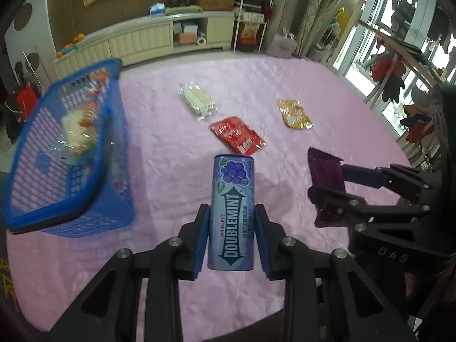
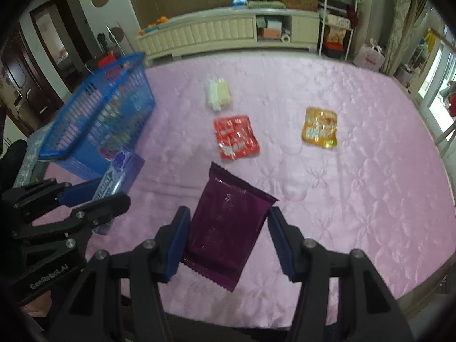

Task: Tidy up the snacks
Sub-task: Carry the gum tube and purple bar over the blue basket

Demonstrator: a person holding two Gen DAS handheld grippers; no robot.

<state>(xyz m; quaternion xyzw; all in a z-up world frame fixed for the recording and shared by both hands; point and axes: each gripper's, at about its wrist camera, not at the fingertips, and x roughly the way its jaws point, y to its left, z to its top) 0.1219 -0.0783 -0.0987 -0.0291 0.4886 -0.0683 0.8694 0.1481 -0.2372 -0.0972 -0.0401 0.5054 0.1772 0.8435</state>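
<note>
Broadly, a pink quilted cover is spreading across the whole work surface and taking up most of both views, with a cream cabinet running along the wall behind it. Sitting at the cover's left edge is a blue plastic basket, tilted in the picture and blurred, with a few wrapped snacks showing dimly inside it; what they are cannot be made out. Coming down in size, the left gripper is clamping a purple Doublemint gum tin between its blue-padded fingers, holding it above the cover just to the right of the basket, with its grape-printed end pointing away from the camera. The right gripper is pinching a dark purple snack packet by its side edges, the packet hanging a little tilted above the cover's near side; in the left wrist view the same packet is appearing edge-on, gripped well to the right of the tin. Lying flat on the cover beyond both grippers are three loose snacks: a red foil pouch nearest the tin, an orange-yellow pouch off to its right and apart from it, and a clear pack of pale wafer sticks just behind the red one, closer to the cabinet. None of these three is touching another.
</note>
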